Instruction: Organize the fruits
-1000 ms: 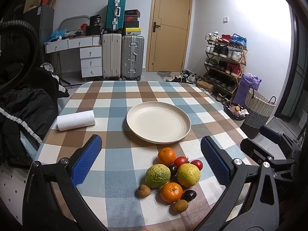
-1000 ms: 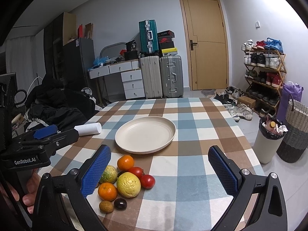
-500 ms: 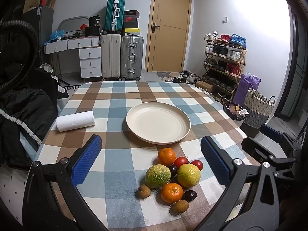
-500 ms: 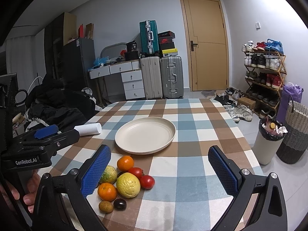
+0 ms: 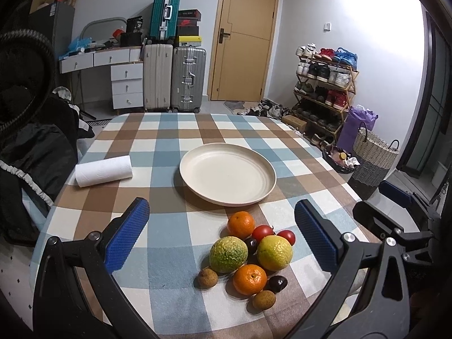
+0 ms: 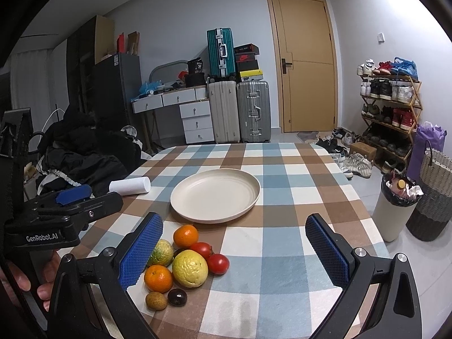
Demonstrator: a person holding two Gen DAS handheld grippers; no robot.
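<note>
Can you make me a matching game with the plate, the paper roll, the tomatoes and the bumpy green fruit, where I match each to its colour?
Things:
1. round shallow plate
2. paper towel roll lying on its side
3. two small smooth tomatoes
4. bumpy round citrus fruit

Colours:
A. red
B. green
C. cream
D. white

Pairs: 1-C, 2-D, 3-A, 4-B
</note>
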